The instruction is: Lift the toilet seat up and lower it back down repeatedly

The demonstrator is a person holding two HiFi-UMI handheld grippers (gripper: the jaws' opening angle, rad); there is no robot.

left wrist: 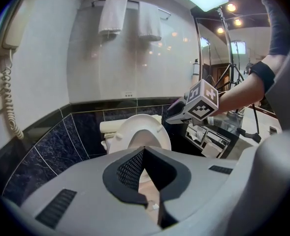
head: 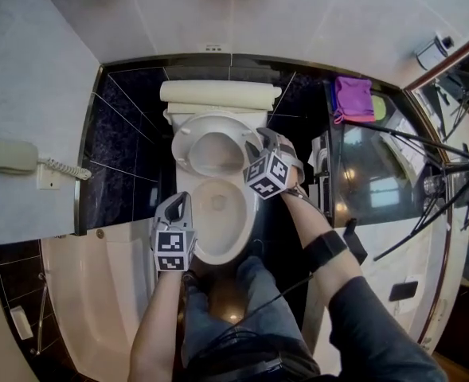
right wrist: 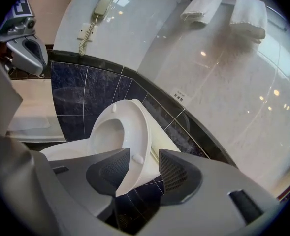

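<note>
The white toilet seat (head: 188, 151) stands raised, leaning back toward the tank (head: 218, 94), and the bowl (head: 218, 213) below it is uncovered. My right gripper (head: 263, 138) is at the seat's right edge. In the right gripper view its jaws (right wrist: 145, 157) are open, with the seat's rim (right wrist: 135, 132) between the pads and a gap on the right side. My left gripper (head: 180, 204) hovers over the bowl's left rim. In the left gripper view its pads meet at the tips (left wrist: 144, 150), with nothing between them, pointing at the seat (left wrist: 157, 134).
A wall phone (head: 7, 156) hangs at the left, above a bathtub (head: 99, 293). A purple cloth (head: 352, 98) lies on the counter at the right, next to tripod legs (head: 445, 173). Two towels (left wrist: 112, 16) hang on the back wall. The person's legs (head: 250, 309) are in front of the bowl.
</note>
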